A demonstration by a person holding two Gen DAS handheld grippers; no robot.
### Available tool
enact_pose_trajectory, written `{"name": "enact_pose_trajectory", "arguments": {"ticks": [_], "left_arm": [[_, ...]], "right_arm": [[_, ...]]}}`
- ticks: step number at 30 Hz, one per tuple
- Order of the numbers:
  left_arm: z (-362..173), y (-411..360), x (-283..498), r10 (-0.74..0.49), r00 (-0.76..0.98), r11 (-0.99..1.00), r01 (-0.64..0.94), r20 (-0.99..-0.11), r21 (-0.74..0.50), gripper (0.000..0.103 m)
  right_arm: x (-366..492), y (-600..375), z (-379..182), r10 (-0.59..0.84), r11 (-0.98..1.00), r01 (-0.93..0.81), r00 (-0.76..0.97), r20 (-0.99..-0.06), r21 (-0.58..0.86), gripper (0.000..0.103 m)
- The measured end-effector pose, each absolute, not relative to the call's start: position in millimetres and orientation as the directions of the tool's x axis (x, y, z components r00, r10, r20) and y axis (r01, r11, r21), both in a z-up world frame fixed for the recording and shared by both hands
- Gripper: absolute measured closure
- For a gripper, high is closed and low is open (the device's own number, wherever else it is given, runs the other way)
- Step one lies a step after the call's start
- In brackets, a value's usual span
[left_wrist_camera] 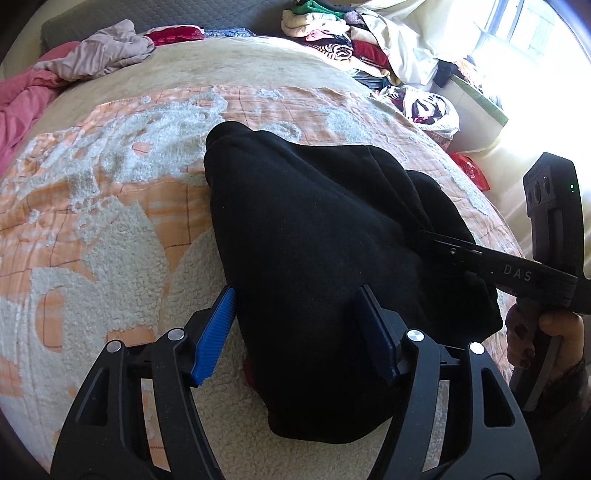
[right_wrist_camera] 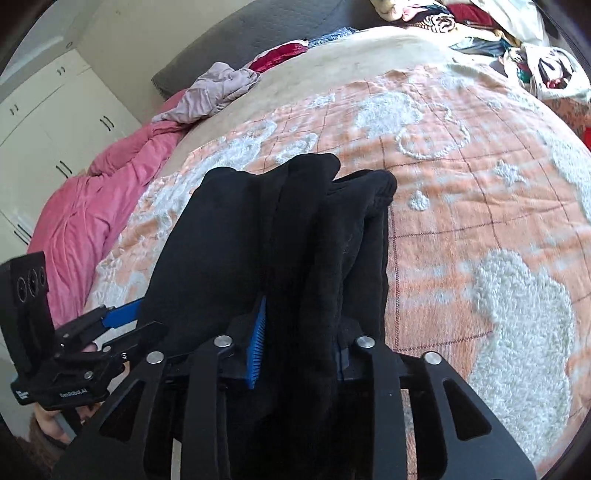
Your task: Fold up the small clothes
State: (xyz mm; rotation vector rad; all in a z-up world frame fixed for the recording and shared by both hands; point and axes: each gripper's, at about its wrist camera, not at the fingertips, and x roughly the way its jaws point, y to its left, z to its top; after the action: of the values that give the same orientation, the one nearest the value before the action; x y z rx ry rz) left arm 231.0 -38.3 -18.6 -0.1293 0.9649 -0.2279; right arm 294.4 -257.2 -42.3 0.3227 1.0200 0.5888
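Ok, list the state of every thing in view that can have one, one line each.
black garment: folded lengthwise in layers, lying on the bedspread.
left gripper: jaws apart, straddling the garment's near end.
right gripper: jaws around a bunched fold of the garment; whether the pads press cannot be told.
beige garment: crumpled, unfolded, at the far side.
clothes pile: stacked.

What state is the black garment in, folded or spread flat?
Folded, not spread: the black garment lies on the blanket as a compact bundle with several stacked layers visible at its far end.
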Motion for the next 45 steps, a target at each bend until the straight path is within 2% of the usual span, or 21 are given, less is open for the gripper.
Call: {"name": "enact_pose_trajectory", "arguments": {"ticks": [3, 8, 10, 14, 15, 16, 21, 24, 29, 32, 33, 34, 35, 41, 45], "left_arm": [[-17.8, -38.0, 229.6, -0.251, 0.547, 0.968, 0.136, -0.798, -0.211, 0.045], [-17.9, -38.5, 225.5, -0.253, 0.552, 0.967, 0.134, -0.794, -0.215, 0.045], [-17.9, -38.3, 223.6, -0.255, 0.553, 0.967, 0.134, -0.793, -0.217, 0.045], [-16.6, -37.9, 223.3, -0.254, 0.549, 0.967, 0.13, -0.797, -0.219, 0.045], [-15.7, -38.6, 223.0, -0.252, 0.55, 0.968, 0.13, -0.797, -0.216, 0.045], [-15.1, -39.8, 222.8, -0.247, 0.552, 0.969, 0.132, -0.796, -0.21, 0.045], [-14.3, -44.8, 222.9, -0.239, 0.569, 0.971, 0.131, -0.787, -0.2, 0.045], [-16.7, -46.0, 224.0, -0.238, 0.568, 0.971, 0.123, -0.788, -0.204, 0.045], [-15.5, -49.3, 220.6, -0.23, 0.565, 0.973, 0.121, -0.792, -0.196, 0.045], [-15.8, -48.3, 218.6, -0.23, 0.565, 0.973, 0.121, -0.793, -0.196, 0.045], [-15.7, -47.3, 218.0, -0.234, 0.564, 0.972, 0.12, -0.792, -0.202, 0.045], [-15.5, -46.7, 217.4, -0.238, 0.563, 0.971, 0.12, -0.791, -0.206, 0.045], [-15.2, -45.7, 216.6, -0.242, 0.562, 0.97, 0.121, -0.791, -0.211, 0.045], [-13.7, -41.7, 208.8, -0.262, 0.562, 0.964, 0.123, -0.784, -0.234, 0.045], [-12.5, -43.6, 201.5, -0.266, 0.558, 0.964, 0.138, -0.786, -0.228, 0.045]], "right_arm": [[294.2, -264.1, -42.2, 0.608, 0.793, -0.285, 0.396, -0.688, 0.538, 0.062], [287.6, -277.0, -34.9, 0.633, 0.773, -0.274, 0.411, -0.656, 0.573, 0.062], [293.6, -281.2, -29.6, 0.637, 0.764, -0.264, 0.45, -0.626, 0.588, 0.054], [321.5, -282.0, -31.6, 0.643, 0.75, -0.243, 0.489, -0.589, 0.616, 0.055], [327.9, -278.1, -35.1, 0.638, 0.758, -0.249, 0.478, -0.604, 0.603, 0.068], [332.0, -273.5, -36.6, 0.617, 0.78, -0.265, 0.481, -0.623, 0.568, 0.093], [321.6, -261.0, -8.5, 0.54, 0.841, -0.375, 0.624, -0.565, 0.39, 0.096], [324.9, -251.2, -21.0, 0.387, 0.919, -0.328, 0.644, -0.66, 0.218, 0.096], [330.2, -262.0, -37.2, 0.38, 0.925, -0.28, 0.624, -0.683, 0.258, 0.096], [323.2, -264.0, -29.7, 0.374, 0.926, -0.287, 0.622, -0.688, 0.243, 0.092], [317.2, -265.9, -25.1, 0.38, 0.924, -0.295, 0.626, -0.681, 0.245, 0.084], [310.8, -267.3, -20.2, 0.387, 0.921, -0.299, 0.628, -0.676, 0.249, 0.063], [300.1, -270.0, -13.0, 0.391, 0.92, -0.298, 0.642, -0.66, 0.254, 0.055], [253.2, -285.4, 8.8, 0.476, 0.879, -0.335, 0.626, -0.618, 0.338, 0.05], [227.2, -276.8, 14.3, 0.48, 0.876, -0.371, 0.62, -0.621, 0.307, 0.05]]}}
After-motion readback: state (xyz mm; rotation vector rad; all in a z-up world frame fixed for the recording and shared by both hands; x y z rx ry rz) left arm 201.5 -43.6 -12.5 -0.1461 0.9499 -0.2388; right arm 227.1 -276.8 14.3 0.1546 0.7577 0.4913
